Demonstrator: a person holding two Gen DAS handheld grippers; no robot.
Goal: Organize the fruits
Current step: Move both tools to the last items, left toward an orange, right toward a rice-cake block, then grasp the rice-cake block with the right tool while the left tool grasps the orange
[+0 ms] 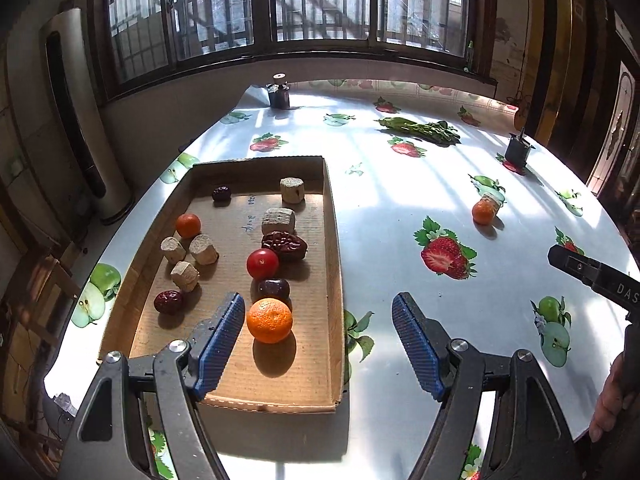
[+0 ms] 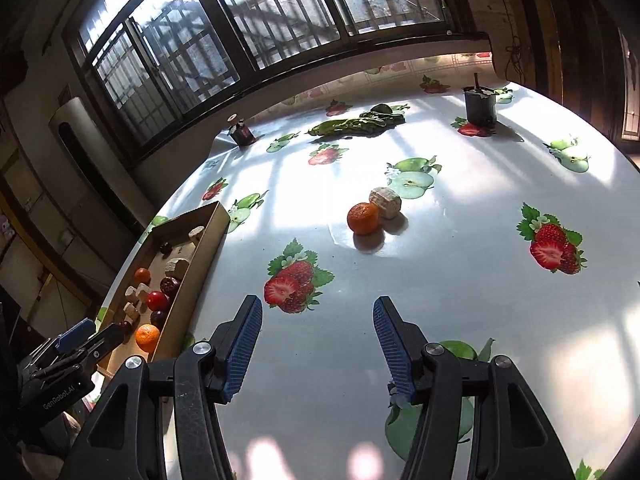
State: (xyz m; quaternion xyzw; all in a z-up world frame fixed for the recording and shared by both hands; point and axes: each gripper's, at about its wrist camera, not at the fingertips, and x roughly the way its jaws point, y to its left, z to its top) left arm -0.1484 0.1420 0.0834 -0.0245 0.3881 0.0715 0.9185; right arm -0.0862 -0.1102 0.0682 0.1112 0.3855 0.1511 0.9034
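Note:
A shallow cardboard tray [image 1: 334,280] lies on the left of the table and holds two oranges [image 1: 269,320], a red tomato [image 1: 262,263], several dark red dates [image 1: 285,245] and several beige chunks [image 1: 279,220]. My left gripper [image 1: 319,340] is open and empty above the tray's near right corner, its left finger beside the near orange. A loose orange [image 2: 363,218] touches a beige chunk [image 2: 385,202] on the bare table ahead of my right gripper [image 2: 318,338], which is open, empty and well short of them. The tray also shows in the right wrist view [image 2: 200,256].
A bunch of green leafy vegetable [image 2: 356,123] lies near the far edge. A dark small container [image 2: 479,106] stands far right and another [image 2: 242,134] far left. The tablecloth [image 2: 460,280] has printed strawberries and apples. The table edge curves close on the left.

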